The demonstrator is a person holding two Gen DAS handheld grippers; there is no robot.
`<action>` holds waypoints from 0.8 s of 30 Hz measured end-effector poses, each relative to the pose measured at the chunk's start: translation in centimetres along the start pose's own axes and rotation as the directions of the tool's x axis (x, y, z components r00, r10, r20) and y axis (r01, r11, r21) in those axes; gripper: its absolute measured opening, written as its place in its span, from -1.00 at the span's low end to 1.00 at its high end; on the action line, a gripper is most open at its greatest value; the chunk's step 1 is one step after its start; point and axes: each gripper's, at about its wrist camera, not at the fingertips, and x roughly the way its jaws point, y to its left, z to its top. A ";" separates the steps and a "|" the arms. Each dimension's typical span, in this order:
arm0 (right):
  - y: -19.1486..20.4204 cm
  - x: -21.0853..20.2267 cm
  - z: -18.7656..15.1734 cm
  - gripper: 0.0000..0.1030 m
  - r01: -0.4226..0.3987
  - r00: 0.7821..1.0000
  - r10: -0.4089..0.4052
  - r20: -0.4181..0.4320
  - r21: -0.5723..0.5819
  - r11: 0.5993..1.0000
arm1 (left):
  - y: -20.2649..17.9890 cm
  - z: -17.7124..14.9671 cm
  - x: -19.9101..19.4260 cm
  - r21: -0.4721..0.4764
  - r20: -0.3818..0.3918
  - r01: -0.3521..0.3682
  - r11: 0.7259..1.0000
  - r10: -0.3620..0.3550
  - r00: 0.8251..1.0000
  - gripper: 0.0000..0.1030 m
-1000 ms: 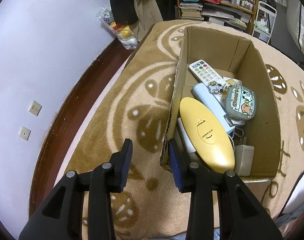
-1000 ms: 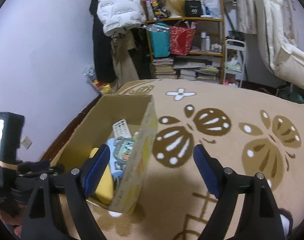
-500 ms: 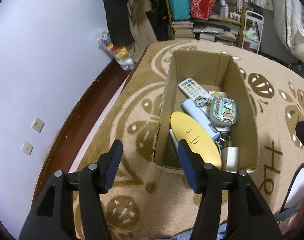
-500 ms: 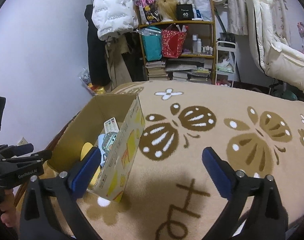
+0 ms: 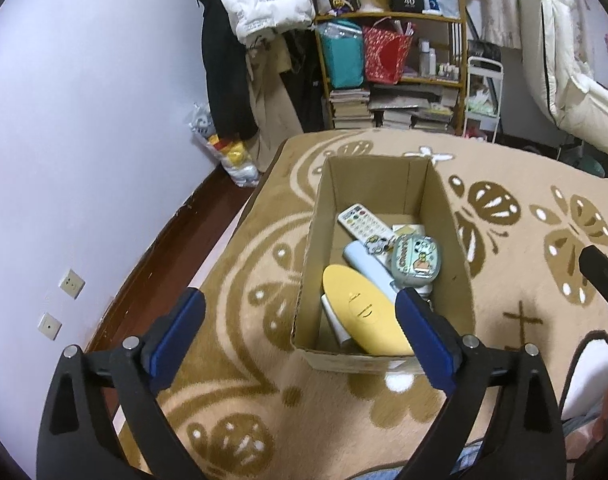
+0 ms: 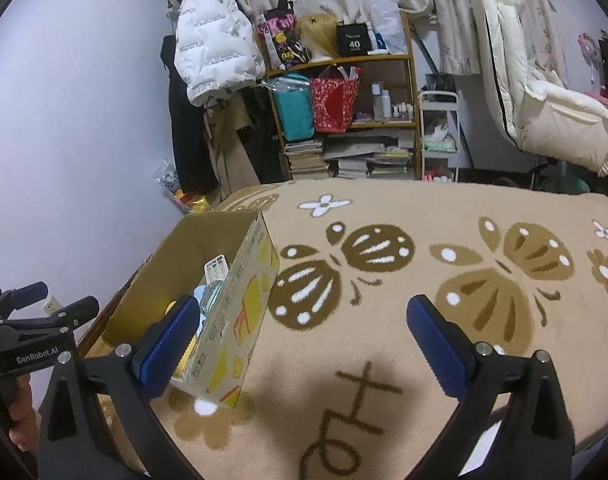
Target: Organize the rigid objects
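A: Left wrist view first. Left claw (image 5: pixel 300 320): jaws have just been opening, now spread wide, nothing between the pads. Cardboard box (image 5: pixel 378 178) sits on the patterned blanket (image 5: pixel 504 288), just beyond the claw, toward 12 o'clock.

B: Contents?

A: Yellow oval object (image 5: pixel 362 314) at the near end, 6 o'clock inside the box, resting on top of other things. Pale blue cylinder (image 5: pixel 366 266) beside it toward 1 o'clock. White remote (image 5: pixel 364 224) at about 11 o'clock from centre, lying diagonally. Small cartoon-print case (image 5: pixel 416 262) at 3 o'clock against the right wall. A keychain (image 5: pixel 374 245) lies between remote and case. What lies under the yellow piece I cannot tell.

B: Right wrist view?

A: Right claw (image 6: pixel 300 344): jaws have just finished opening, at full spread, empty, over bare blanket. Same box at 9 to 10 o'clock, printed side wall facing the camera, its near corner just beside the left finger (image 6: pixel 170 344). Left claw visible at the 9 o'clock edge, a hand (image 6: pixel 22 412) gripping its handle.

B: Background?

A: Shelf (image 6: pixel 344 120) with bags and stacked books at 12 o'clock; white puffer jacket (image 6: pixel 212 48) hanging at 11.
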 end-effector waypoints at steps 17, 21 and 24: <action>0.1 -0.5 -0.1 1.00 -0.004 0.999 0.005 0.035 -0.017 1.000 | -0.6 0.0 -0.3 0.028 0.030 0.009 1.000 -0.010 0.999 0.89; -0.1 -0.5 -0.3 1.00 -0.001 0.999 0.002 0.040 -0.008 1.000 | -0.7 0.0 -0.3 0.029 0.031 0.000 1.000 -0.001 1.000 0.89; -0.2 -0.6 -0.4 1.00 0.000 0.999 0.001 0.040 -0.013 1.000 | -0.7 0.1 -0.2 0.031 0.020 0.006 0.999 -0.007 1.000 0.89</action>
